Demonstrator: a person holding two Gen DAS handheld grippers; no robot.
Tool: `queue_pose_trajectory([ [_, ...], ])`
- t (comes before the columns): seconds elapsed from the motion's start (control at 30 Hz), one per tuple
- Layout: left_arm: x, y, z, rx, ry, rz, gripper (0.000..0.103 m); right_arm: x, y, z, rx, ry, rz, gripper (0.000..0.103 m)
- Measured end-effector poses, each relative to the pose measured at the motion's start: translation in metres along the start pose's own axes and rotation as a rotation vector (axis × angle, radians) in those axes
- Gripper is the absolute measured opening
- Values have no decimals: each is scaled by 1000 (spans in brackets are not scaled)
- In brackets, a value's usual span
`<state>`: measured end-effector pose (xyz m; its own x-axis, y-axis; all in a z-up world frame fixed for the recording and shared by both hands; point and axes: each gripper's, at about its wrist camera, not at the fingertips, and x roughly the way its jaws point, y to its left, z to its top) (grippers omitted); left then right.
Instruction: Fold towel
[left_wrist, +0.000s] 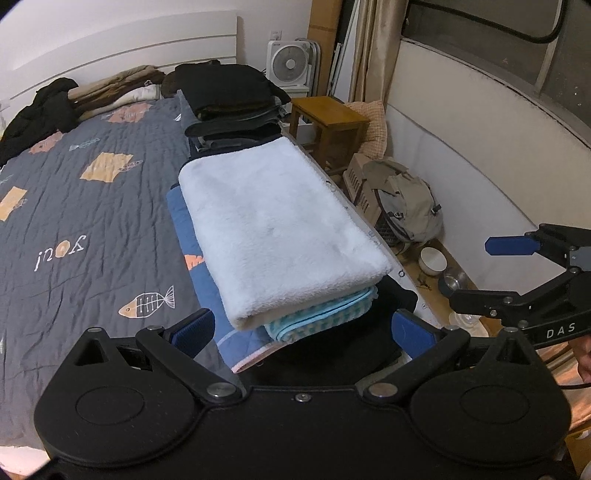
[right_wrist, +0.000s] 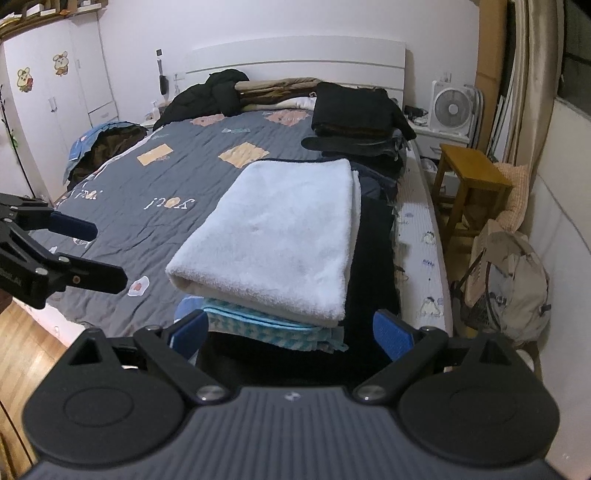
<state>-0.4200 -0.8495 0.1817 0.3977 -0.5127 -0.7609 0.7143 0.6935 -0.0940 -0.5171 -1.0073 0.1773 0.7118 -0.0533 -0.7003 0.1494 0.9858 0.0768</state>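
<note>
White towel (left_wrist: 280, 229) folded into thick rectangle, lying atop light-blue checked cloth (left_wrist: 321, 319) at near edge of bed (left_wrist: 92, 206), in front of dark clothes stack (left_wrist: 229, 99). Plush, fluffy pile; rounded fold at near end. Likely soft, light, limp; layers apt to slide and sag if lifted by one corner. Best pinched at both near corners, through all layers. Left gripper (left_wrist: 303, 328) spread wide, empty, just short of towel. Right gripper (right_wrist: 291, 332) likewise spread, holding nothing.
</note>
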Motion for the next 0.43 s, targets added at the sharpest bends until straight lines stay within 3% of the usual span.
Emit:
queue_pose_trajectory([
  [0.43,-4,-8,-1,61,-48,21,103,3,2,0,7,7,4,96],
])
